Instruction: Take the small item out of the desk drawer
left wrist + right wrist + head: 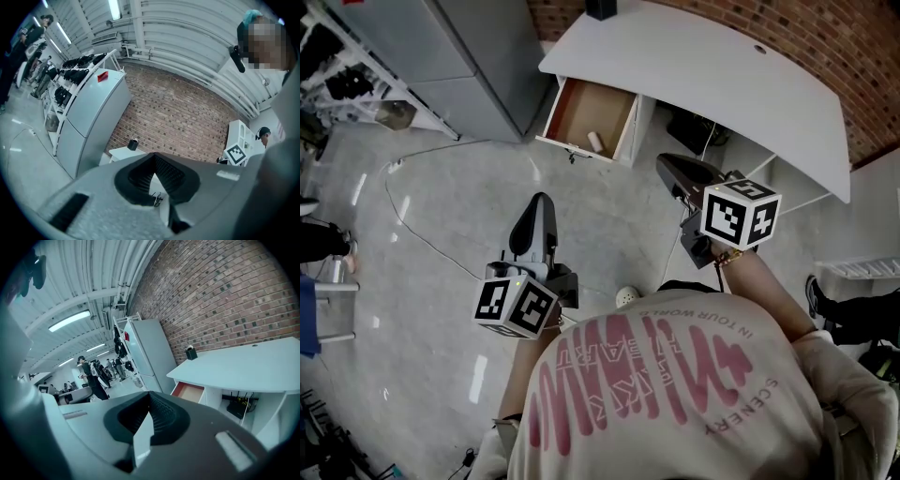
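A white desk (722, 66) stands against the brick wall. Its wood-lined drawer (586, 114) is pulled out, and a small white cylinder (595, 142) lies near its front edge. My left gripper (541, 200) hovers over the floor, short of the drawer and pointing toward it, shut and empty. My right gripper (666, 164) hangs to the right of the drawer near the desk's open bay, also shut with nothing in it. The right gripper view shows the closed jaws (149, 395) and the open drawer (190, 392) beyond. In the left gripper view the jaws (154, 157) meet in front of the desk (123, 152).
A grey cabinet (478, 56) stands left of the desk. A thin cable (412, 220) loops over the floor. A black cup (600, 9) sits on the desk, and dark equipment with wires (694, 127) is under it. A white shelf (862, 272) is at right. People stand in the background (91, 376).
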A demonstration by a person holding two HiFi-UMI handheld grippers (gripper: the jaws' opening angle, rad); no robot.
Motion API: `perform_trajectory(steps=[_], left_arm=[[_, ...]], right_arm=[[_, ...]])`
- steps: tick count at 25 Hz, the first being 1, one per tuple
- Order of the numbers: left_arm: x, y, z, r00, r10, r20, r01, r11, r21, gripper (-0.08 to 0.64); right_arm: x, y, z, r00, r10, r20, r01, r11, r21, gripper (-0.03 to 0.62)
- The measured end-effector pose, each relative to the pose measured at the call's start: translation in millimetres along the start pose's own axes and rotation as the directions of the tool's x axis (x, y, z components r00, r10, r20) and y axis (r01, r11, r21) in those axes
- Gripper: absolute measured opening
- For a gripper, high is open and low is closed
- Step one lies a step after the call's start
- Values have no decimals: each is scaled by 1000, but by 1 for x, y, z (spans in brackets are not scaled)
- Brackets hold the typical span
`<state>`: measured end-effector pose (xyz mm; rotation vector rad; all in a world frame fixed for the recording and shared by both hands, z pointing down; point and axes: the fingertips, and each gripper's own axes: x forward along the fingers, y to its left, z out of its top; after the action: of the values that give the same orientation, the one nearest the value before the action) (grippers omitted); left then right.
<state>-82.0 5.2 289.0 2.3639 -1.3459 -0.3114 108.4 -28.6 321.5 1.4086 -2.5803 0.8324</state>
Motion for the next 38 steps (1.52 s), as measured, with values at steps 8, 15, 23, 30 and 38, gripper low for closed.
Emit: perform_trajectory(steps=[8,15,23,30,38], left_arm=[[-7,6,-15,999,41,-10,-41,998,-48,5],[-8,18,-15,997,82,0,-82,996,-47,5],[10,45,0,985,170,37,-168,985,-32,5],[43,75,14,972,232,50,-230,973,-36,5],[71,109,22,945,322,49,-320,946,-48,5]], right_arm=[[9,-6,-14,999,-6,-37,6,1000,-3,14],[34,-9,-27,996,36,-80,-35,999,20,84],[81,-27,-16,989,88,-118,-86,996,26,94],[138,-49,-1,978,118,-174,-114,993,32,109],[202,-91,1,957,109,-270,-104,994,32,126]])
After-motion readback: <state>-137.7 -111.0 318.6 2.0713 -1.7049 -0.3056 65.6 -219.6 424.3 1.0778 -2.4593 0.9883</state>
